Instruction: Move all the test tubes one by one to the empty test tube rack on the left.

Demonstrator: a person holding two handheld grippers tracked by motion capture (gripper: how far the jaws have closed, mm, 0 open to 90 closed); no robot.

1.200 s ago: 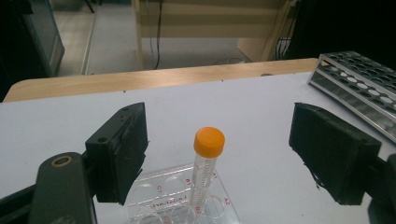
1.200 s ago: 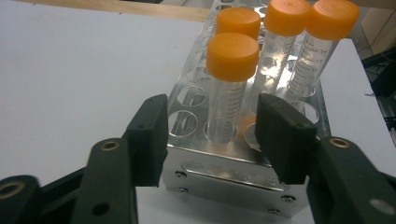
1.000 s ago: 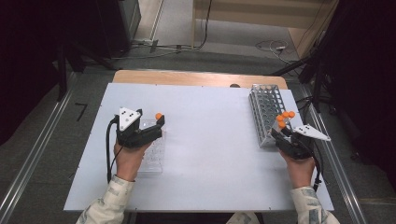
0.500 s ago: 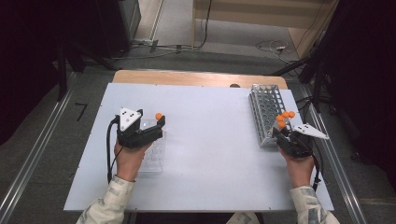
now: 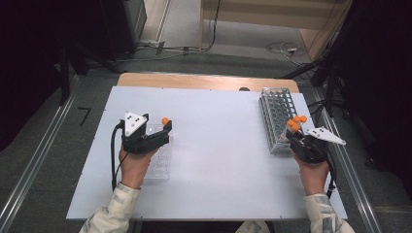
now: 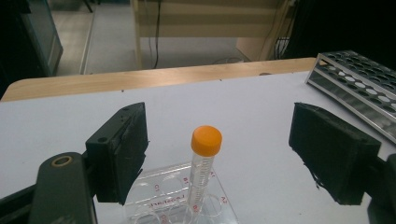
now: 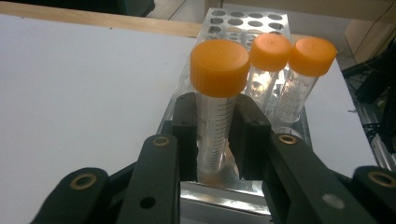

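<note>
Fingers of the right gripper (image 7: 215,135) clamp an upright tube (image 7: 215,126) (orange cap up); left gripper (image 6: 233,158) gapes.

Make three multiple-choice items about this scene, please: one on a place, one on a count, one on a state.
1. Where does the metal tube rack stand in the high view?
A. at the table's right side
B. at the left edge
C. on the floor

2. How many orange-capped tubes stand in that rack in the right gripper view?
A. one
B. three
C. five

3. How is the left hand-held gripper?
A. shut on a tube
B. open around an upright tube
C. lying on its side

Answers:
1 A, the rack sits by the right hand-held gripper.
2 B, three orange caps show, one on the gripped tube.
3 B, the jaws stand wide apart from the single tube in the clear plate.
</note>
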